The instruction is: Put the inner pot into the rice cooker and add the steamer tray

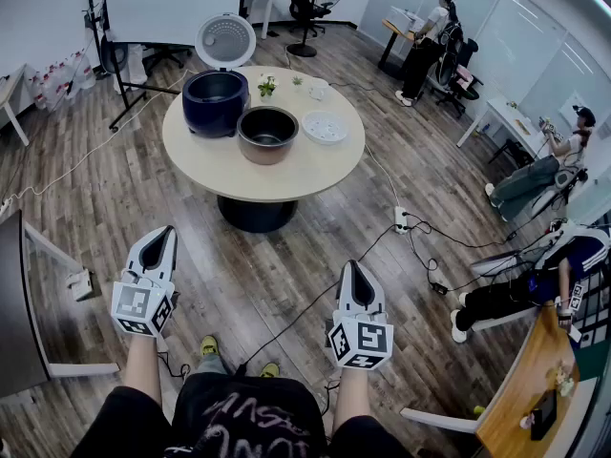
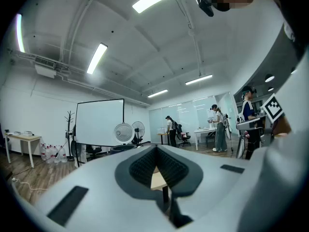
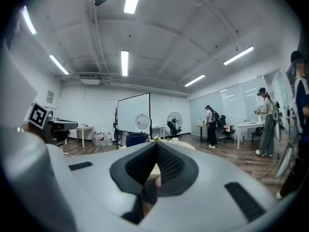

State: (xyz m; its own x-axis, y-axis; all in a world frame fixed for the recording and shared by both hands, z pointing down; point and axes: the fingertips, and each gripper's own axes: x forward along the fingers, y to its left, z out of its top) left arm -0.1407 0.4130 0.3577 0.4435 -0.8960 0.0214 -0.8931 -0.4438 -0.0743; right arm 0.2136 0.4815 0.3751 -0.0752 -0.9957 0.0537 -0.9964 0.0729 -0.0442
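Observation:
On a round beige table (image 1: 200, 156) across the room stands a dark blue rice cooker (image 1: 216, 102) with its white lid (image 1: 225, 40) raised. Right of it sits the copper-brown inner pot (image 1: 267, 135), and further right lies the white steamer tray (image 1: 325, 127). My left gripper (image 1: 170, 232) and right gripper (image 1: 353, 267) are held level near my waist, well short of the table, both shut with nothing between the jaws. In the right gripper view the cooker (image 3: 137, 139) shows far ahead over the shut jaws. In the left gripper view the shut jaws (image 2: 155, 149) hide most of the table.
A small plant (image 1: 266, 86) and a white cup (image 1: 318, 90) stand at the table's back. Cables and a power strip (image 1: 402, 219) lie on the wood floor right of the table. A whiteboard (image 1: 172, 6), fans, desks and several people fill the room's edges.

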